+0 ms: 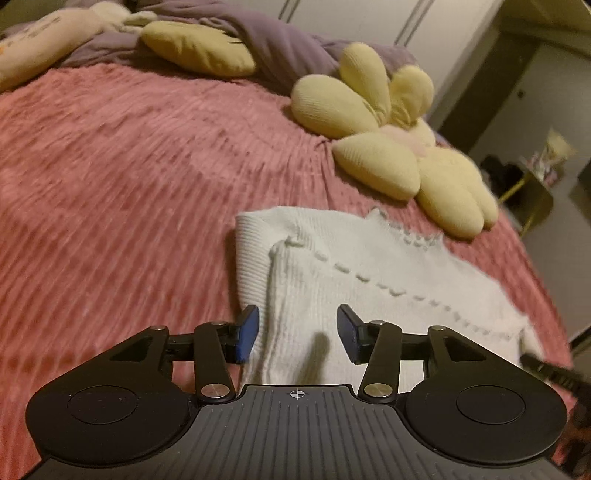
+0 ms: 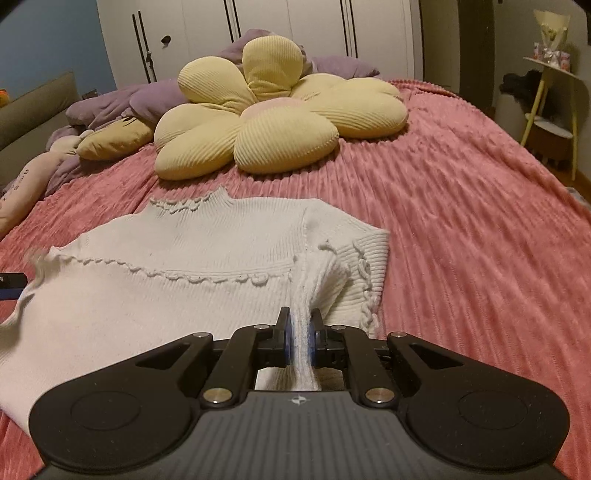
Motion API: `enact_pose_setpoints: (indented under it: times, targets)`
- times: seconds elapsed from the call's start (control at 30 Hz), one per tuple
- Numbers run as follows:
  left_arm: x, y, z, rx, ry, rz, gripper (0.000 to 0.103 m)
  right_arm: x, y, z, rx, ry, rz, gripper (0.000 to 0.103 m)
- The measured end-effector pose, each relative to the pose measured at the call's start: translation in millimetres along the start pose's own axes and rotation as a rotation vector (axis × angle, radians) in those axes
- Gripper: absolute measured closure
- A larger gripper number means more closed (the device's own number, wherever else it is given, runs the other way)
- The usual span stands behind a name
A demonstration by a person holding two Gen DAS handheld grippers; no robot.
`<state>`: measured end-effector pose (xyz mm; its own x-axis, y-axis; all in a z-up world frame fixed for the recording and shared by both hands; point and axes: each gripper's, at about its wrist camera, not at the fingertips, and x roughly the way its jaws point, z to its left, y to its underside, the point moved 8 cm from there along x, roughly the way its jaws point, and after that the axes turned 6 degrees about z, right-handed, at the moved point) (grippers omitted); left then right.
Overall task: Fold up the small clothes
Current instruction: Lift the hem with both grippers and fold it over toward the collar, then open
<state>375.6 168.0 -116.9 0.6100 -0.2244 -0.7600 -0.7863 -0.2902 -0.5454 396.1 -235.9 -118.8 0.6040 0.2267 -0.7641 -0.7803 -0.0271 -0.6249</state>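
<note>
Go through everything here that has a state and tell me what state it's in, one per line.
Sweater: lying on the bed, partly folded, one edge pinched and lifted.
Left gripper: open, over the sweater, holding nothing.
Right gripper: shut on a fold of the sweater.
Flower cushion: lying flat on the blanket, beyond the sweater.
Blanket: spread over the bed.
Wardrobe doors: closed.

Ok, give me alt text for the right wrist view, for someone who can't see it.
The right gripper is shut on a bunched fold of a white knit sweater lying on a pink ribbed bedspread. Behind the sweater lies a yellow flower-shaped cushion, with purple bedding and white wardrobe doors beyond.
</note>
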Motion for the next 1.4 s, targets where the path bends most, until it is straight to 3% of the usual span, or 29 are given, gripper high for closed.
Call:
enact_pose_setpoints:
  times: [0.1, 0.17, 0.27, 0.37, 0.5, 0.67, 0.87, 1.0, 1.13, 1.23, 1.3, 1.37, 1.4]
  targets:
    - [12, -1, -7, 0.049, -0.025, 0.028, 0.052, 3, -2, 4, -0.003, -0.006, -0.001, 0.094]
    - [21, -4, -3, 0.024, -0.051, 0.040, 0.056, 5, -3, 6, -0.014, -0.001, 0.002, 0.094]
    - [28, -5, 1, -0.023, -0.027, 0.057, 0.076, 6, -3, 7, -0.031, 0.002, 0.006, 0.094]
    - [27, -7, -3, 0.006, -0.050, 0.050, 0.091, 6, -4, 6, -0.043, 0.009, 0.010, 0.095]
    - [12, -15, -13, 0.040, -0.062, 0.018, 0.093, 0, -8, 9, -0.082, 0.042, -0.017, 0.096]
    - [-11, -48, -35, 0.102, -0.054, -0.073, 0.093, -27, -42, 21, -0.101, 0.027, -0.149, 0.096]
    - [3, -103, -49, 0.134, -0.218, -0.219, 0.093, -12, -100, 24, -0.130, 0.155, -0.259, 0.096]
    - [39, -108, -47, 0.123, -0.262, -0.212, 0.092, 25, -121, 18, -0.123, 0.238, -0.235, 0.096]
    - [74, -85, -33, 0.106, -0.315, -0.146, 0.090, 63, -108, 12, -0.115, 0.278, -0.178, 0.096]
    - [92, -68, -23, 0.113, -0.347, -0.104, 0.081, 84, -90, 9, -0.121, 0.314, -0.135, 0.096]
    - [94, -62, -19, 0.133, -0.361, -0.125, 0.068, 93, -83, 5, -0.121, 0.336, -0.130, 0.094]
    - [94, -61, -16, 0.134, -0.393, -0.137, 0.056, 99, -80, 1, -0.114, 0.348, -0.130, 0.081]
    - [93, -62, -15, 0.130, -0.393, -0.138, 0.054, 99, -79, 0, -0.109, 0.364, -0.132, 0.070]
